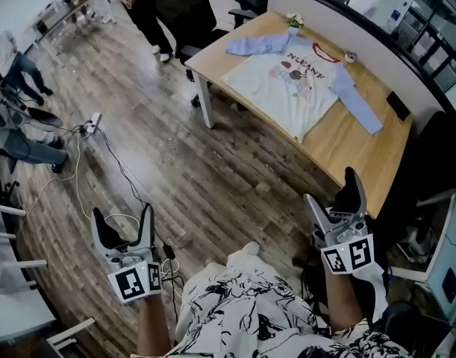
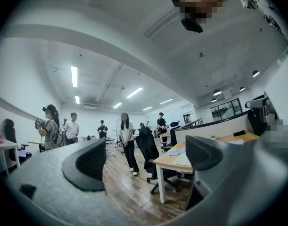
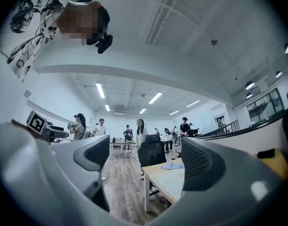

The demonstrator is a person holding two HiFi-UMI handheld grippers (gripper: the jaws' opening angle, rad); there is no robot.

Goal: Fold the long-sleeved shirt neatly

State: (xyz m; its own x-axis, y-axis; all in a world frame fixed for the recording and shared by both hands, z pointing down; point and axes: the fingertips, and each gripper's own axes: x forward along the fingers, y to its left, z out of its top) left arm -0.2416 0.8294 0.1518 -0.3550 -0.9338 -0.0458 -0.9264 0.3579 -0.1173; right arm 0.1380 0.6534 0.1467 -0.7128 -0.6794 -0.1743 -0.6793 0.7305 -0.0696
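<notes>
From the head view, the long-sleeved shirt [image 1: 295, 84] lies flat and face up on the wooden counter [image 1: 347, 144], with its white body printed on the chest and its pale blue sleeves spread out towards opposite ends of the counter. The left tongs [image 1: 123, 215] and right tongs [image 1: 330, 189] are held over the plank floor [image 1: 213, 170], well apart from the counter on its near side. Both are released, jaws wide, with nothing between them. A cable and power strip [image 1: 93, 123] lie on the floor to the left of the counter, and a dark office chair [image 1: 194, 21] stands at its far left corner. In the left gripper view, the left tongs [image 2: 146, 157] stand spread and empty. Through the gap between the jaws the counter [image 2: 168, 163] shows ahead with a blue sleeve of the shirt [image 2: 177, 151] on its top, the office chair [image 2: 146, 147] just beside it, and a standing person [image 2: 127, 138] beyond. In the right gripper view, the right tongs [image 3: 146, 159] are likewise spread and hold nothing. The counter [image 3: 165, 182] sits between the jaws in the distance, a blue sleeve of the shirt [image 3: 173, 165] rests on it, and the office chair [image 3: 151, 155] stands behind its corner.
</notes>
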